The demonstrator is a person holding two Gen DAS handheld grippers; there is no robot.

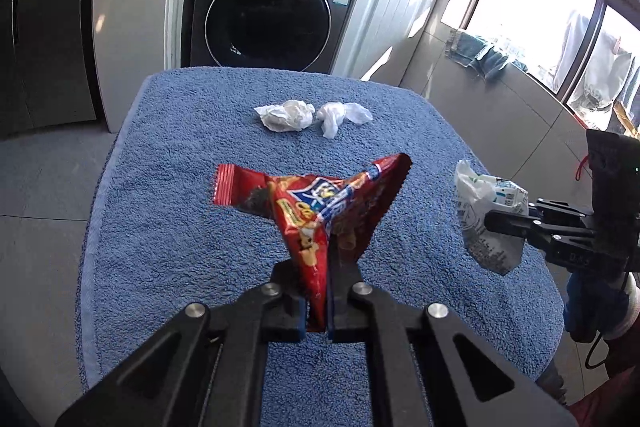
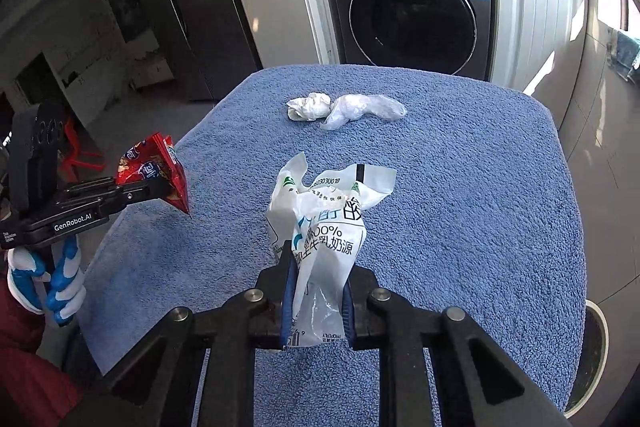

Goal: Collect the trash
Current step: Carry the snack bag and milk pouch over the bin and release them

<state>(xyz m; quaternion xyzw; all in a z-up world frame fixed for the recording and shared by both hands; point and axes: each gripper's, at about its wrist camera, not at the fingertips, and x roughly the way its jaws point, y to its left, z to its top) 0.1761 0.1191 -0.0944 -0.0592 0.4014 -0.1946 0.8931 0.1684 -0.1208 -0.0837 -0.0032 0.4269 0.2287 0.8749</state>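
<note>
So both grippers have something pinched at this point. The left gripper (image 1: 318,291) has its fingers squeezed together on a red snack wrapper (image 1: 320,203), gripping it near one crumpled corner so the rest fans out above the fingertips, clear of the blue towel (image 1: 180,227) below. From the right wrist view you can see that same wrapper (image 2: 160,171) hanging off the left gripper at the left edge of the towel, with a hand in a blue-and-white glove (image 2: 52,279) wrapped around the handle underneath.

The right gripper (image 2: 318,291) is clamped on a white plastic milk pouch (image 2: 324,219) (green and blue print, pretty crumpled), with the pouch pinched between the blue-padded fingers and sticking up and forward. In the left wrist view the pouch (image 1: 480,207) sits over the right side of the towel.

Two more bits of trash lie on the towel's far half, just beside each other: a crumpled white tissue (image 1: 286,115) on the left and a twisted bit of clear plastic film (image 1: 340,117) on the right. They look like they touch in the right wrist view, but I can't really tell.

Past the towel there's a dark front-load washing machine (image 1: 268,11) set into a white cabinet (image 1: 400,11), and a window (image 1: 560,7) off to the right.
</note>
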